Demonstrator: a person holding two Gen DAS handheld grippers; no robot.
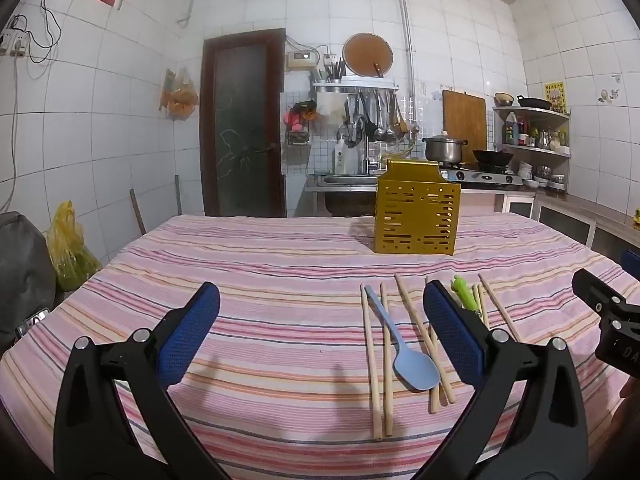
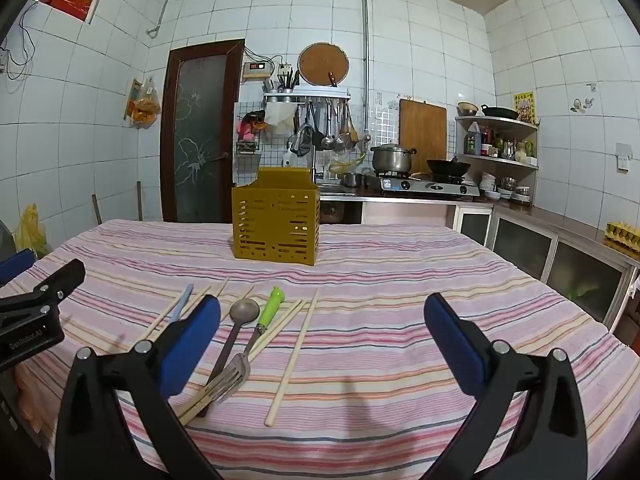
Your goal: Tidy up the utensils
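Note:
A gold slotted utensil holder (image 1: pixel 416 216) stands upright at the far side of the striped table; it also shows in the right wrist view (image 2: pixel 276 222). Nearer lie several wooden chopsticks (image 1: pixel 376 364), a blue plastic spoon (image 1: pixel 404 354) and a green-handled fork (image 1: pixel 466 298). The right wrist view shows the chopsticks (image 2: pixel 292 356), a dark metal spoon (image 2: pixel 236 330), the green-handled fork (image 2: pixel 256 336) and the blue spoon's handle (image 2: pixel 181 303). My left gripper (image 1: pixel 320 334) is open and empty, left of the utensils. My right gripper (image 2: pixel 322 346) is open and empty, above the table right of them.
The table carries a pink striped cloth (image 1: pixel 260 280). Behind it are a sink, hanging ladles (image 2: pixel 328 128), a gas stove with a pot (image 2: pixel 394 158) and a wok, corner shelves and a dark door (image 1: pixel 242 124). A yellow bag (image 1: pixel 68 252) sits at the left.

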